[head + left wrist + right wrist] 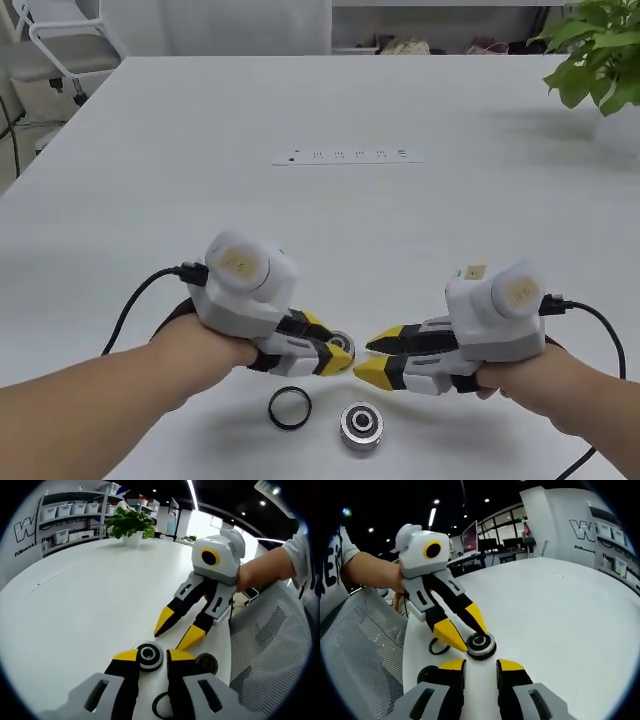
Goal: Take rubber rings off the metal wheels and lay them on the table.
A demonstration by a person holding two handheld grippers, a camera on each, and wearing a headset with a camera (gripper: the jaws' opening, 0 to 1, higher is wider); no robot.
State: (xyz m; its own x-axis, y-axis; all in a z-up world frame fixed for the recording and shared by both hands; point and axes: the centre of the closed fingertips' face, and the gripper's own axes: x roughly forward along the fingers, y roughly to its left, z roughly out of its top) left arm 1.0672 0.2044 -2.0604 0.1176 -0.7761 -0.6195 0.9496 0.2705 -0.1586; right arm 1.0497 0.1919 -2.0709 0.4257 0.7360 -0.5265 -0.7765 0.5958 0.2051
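The left gripper (pixel 336 356) clamps a small rubber-rimmed silver metal wheel (pixel 341 343), likely steadying it for the right gripper (pixel 369 357), jaws parted, at 3 o'clock. A loose black rubber ring (pixel 290 390) lies on the white counter (pixel 330 220) at 7 o'clock.

Ring (pixel 289 408) left of wheel (pixel 361 424) (on table (pixel 350 100))

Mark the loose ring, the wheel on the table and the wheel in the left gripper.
loose ring (pixel 271 408), head view, left side of its band.
table wheel (pixel 361 424), head view, its hub.
held wheel (pixel 149 655), left gripper view, its hub.
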